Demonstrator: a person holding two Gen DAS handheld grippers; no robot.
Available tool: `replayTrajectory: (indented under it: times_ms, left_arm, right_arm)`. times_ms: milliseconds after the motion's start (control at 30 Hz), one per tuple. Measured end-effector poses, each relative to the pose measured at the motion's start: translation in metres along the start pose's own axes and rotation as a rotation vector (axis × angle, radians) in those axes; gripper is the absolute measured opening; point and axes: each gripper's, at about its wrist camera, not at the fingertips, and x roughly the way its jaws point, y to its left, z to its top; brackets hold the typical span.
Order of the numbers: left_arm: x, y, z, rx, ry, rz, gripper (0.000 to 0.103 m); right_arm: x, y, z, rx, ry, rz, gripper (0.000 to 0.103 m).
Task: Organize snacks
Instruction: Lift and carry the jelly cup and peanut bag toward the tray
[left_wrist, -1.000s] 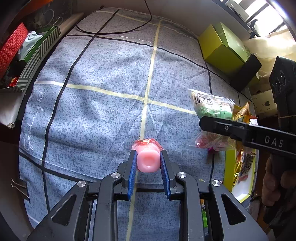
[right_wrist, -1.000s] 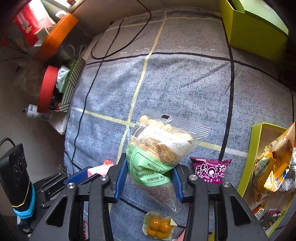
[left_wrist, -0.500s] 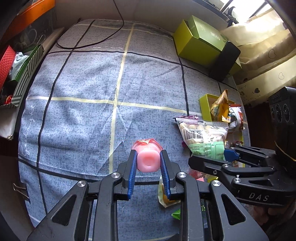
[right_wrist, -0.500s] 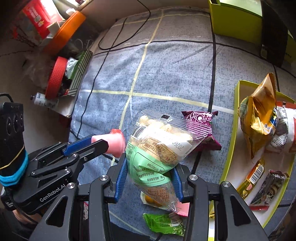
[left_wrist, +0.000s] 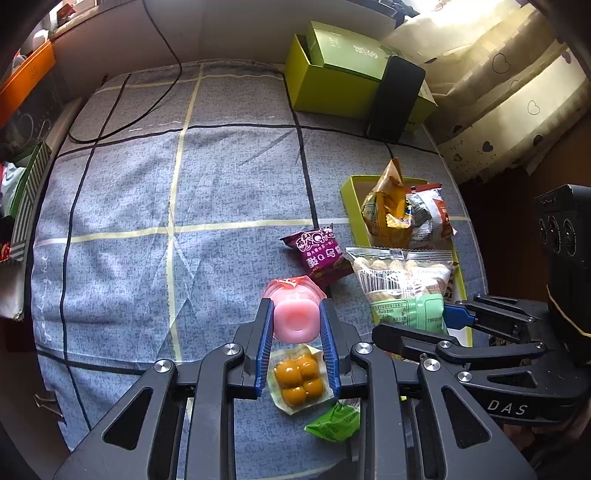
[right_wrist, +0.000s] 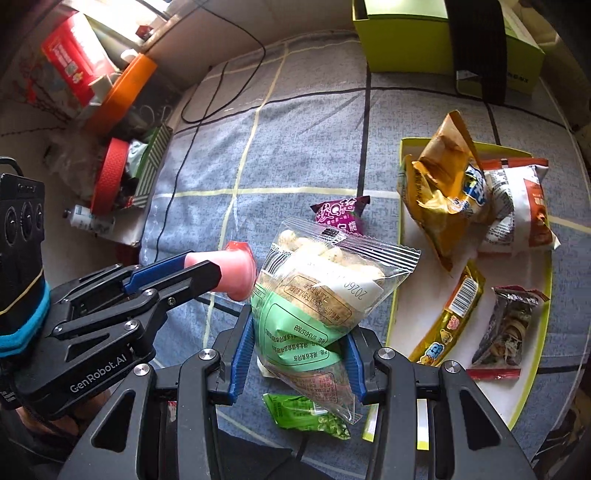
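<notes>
The left gripper (left_wrist: 295, 325) was clamped on a pink jelly cup (left_wrist: 294, 317), its blue pads pressed against the cup's two sides, and held it up over the near part of the blue checked cloth (left_wrist: 147, 206). The right gripper (right_wrist: 299, 347) gripped a clear bag of puffed snacks (right_wrist: 314, 295) by its green lower half, with the bag's sealed top tilted toward the yellow-green tray (right_wrist: 532, 369). The two grippers hung just beside each other, the cup near the bag's left edge.

The tray lay along the right edge of the cloth. In it stood a crumpled orange chip bag (right_wrist: 443, 192) leaning against a white and red packet (right_wrist: 521, 210) at the far end; a long yellow stick snack (right_wrist: 450, 314) and a dark wrapped snack (right_wrist: 506, 328) lay at the near end, a little apart.

On the cloth, left of the tray, lay a purple packet (left_wrist: 321, 254). Nearer the front edge lay a clear pack of four orange balls (left_wrist: 299, 376), seen under the left gripper, and just right of it a small green pea packet (left_wrist: 334, 421).

At the far right corner stood a green box (left_wrist: 332, 85) with a black object (left_wrist: 395, 99) leaning on it. A black cable (left_wrist: 122, 122) looped over the far left of the cloth
</notes>
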Motion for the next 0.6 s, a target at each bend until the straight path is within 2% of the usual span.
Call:
replayTrajectory:
  times_ms: [600]
  left_arm:
    - [0.012, -0.045, 0.005, 0.1, 0.034, -0.017, 0.026]
  right_arm:
    - [-0.022, -0.037, -0.018, 0.079, -0.035, -0.01, 0.042]
